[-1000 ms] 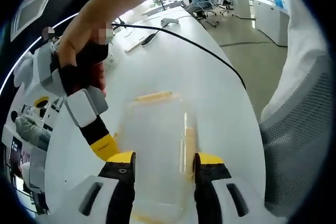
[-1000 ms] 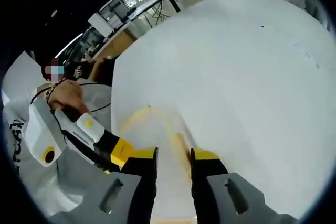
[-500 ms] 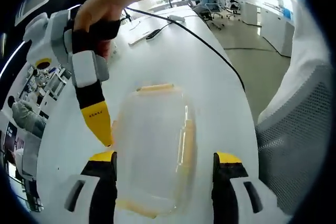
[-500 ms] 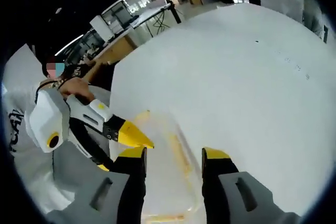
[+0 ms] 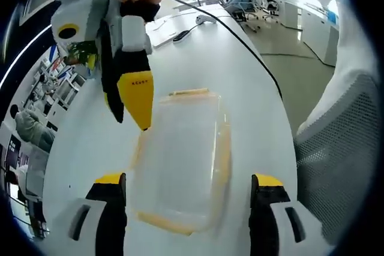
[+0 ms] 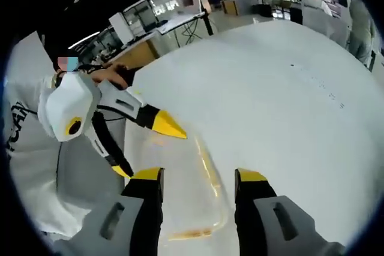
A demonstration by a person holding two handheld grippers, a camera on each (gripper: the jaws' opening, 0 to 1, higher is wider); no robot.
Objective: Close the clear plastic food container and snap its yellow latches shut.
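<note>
1. White surface carries clear container, lid on, yellow latches along its edges.
2. Left gripper: fingers apart, straddling container, not touching.
3. Right gripper: fingers apart, above container's edge; its yellow tips show in left gripper view.

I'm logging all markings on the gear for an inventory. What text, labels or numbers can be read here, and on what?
Small dark lettering on the yellow jaw tip of the right gripper: too blurred to read.
Clear container: no text visible.
White table: a few tiny dark specks, not legible as text.
</note>
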